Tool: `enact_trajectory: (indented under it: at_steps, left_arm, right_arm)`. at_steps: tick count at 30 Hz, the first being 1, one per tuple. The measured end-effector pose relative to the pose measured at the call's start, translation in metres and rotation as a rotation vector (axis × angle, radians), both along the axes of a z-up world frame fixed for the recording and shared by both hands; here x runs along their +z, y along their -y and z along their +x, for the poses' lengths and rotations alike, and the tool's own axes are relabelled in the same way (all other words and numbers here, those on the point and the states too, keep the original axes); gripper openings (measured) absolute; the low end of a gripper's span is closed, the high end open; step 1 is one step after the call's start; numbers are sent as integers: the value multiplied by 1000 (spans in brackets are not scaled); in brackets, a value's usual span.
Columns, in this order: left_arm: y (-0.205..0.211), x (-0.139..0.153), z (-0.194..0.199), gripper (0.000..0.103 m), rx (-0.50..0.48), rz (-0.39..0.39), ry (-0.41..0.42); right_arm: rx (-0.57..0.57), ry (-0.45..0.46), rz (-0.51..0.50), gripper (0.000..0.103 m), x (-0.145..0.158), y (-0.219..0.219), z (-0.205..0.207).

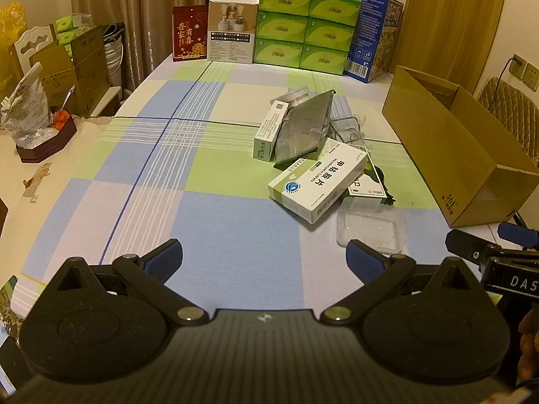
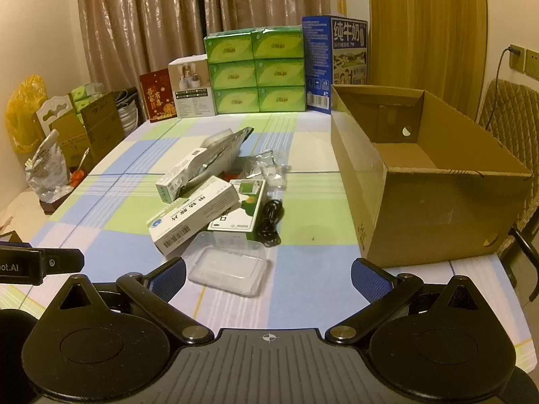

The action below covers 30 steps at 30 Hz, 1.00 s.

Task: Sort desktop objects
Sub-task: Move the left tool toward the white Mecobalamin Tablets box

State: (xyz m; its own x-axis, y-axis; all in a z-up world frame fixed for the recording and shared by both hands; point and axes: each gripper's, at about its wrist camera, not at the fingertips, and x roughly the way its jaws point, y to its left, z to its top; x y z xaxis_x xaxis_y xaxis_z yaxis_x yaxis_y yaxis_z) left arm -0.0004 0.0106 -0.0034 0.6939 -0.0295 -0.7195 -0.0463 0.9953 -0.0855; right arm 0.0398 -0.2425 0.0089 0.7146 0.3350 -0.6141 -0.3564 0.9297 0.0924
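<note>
A heap of small items lies mid-table: a white medicine box (image 1: pixel 316 181) (image 2: pixel 193 213), a slim white-green box (image 1: pixel 269 131) (image 2: pixel 178 175), a silver foil pouch (image 1: pixel 303 128) (image 2: pixel 219 155), a green-white box (image 2: pixel 241 210), a black cable (image 2: pixel 269 222) and a clear plastic tray (image 1: pixel 370 227) (image 2: pixel 227 266). An open cardboard box (image 1: pixel 451 148) (image 2: pixel 424 181) stands to the right. My left gripper (image 1: pixel 264 262) is open over bare cloth, left of the tray. Open too, my right gripper (image 2: pixel 267 281) hovers just short of the tray, holding nothing.
Stacked green tissue boxes (image 1: pixel 303 27) (image 2: pixel 256 70), a blue milk carton (image 2: pixel 333 64), a white box (image 1: pixel 232 30) and a red packet (image 1: pixel 189 33) line the far edge. At the left sit a bag (image 1: pixel 27 107) and cartons. A chair (image 2: pixel 512 118) stands right.
</note>
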Motion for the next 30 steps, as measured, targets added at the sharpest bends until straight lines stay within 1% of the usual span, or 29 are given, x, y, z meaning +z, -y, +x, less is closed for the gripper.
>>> enact_trajectory:
  at_steps: [13,15,17,19,21,24,27,30]
  left_arm:
    - [-2,1,0,102,9,-15,0]
    - [-5,1,1,102,8,-35,-6]
    - [-9,1,2,102,6,-77,-10]
    - [-16,2,2,102,19,-133,-11]
    - [-22,4,3,102,23,-157,-3]
    - [-24,9,8,102,-9,-114,15]
    - [-26,13,18,102,-70,-62,22]
    - [-30,16,32,102,-125,-35,20]
  right_arm:
    - [-3,5,-6,101,1,0,0]
    - [-11,5,-12,101,2,0,1]
    - [-12,9,-24,101,4,-3,1]
    - [-2,19,-14,101,5,-4,0]
    - [12,20,-5,101,7,-7,0]
    - [28,26,-3,101,6,-14,1]
    - [14,43,53,101,-1,-16,4]
    - [16,3,25,101,-11,-28,12]
